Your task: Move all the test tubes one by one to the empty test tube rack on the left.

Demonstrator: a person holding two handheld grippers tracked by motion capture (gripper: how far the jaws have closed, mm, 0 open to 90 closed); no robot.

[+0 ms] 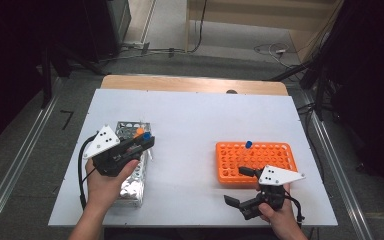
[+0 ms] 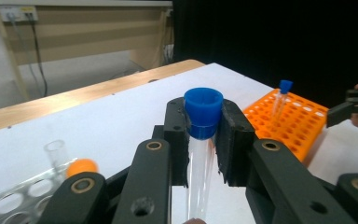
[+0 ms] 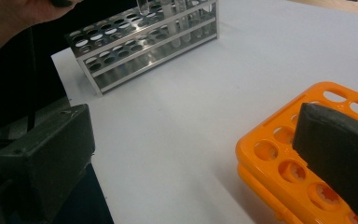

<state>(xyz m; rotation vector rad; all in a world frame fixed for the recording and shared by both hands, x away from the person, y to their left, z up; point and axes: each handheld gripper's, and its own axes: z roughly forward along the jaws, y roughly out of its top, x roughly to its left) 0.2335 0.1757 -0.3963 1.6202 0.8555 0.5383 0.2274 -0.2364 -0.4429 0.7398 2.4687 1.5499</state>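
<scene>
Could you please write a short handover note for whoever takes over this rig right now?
Left gripper: fingers shut on a blue-capped tube, held above the metal rack.
Right gripper: open, holding nothing, at the near edge of the orange rack.
Done: one blue-capped tube already stands in the orange rack.
Left: probably carry the held tube to the orange rack and seat it. An orange-capped tube and clear tubes remain in the metal rack.
</scene>
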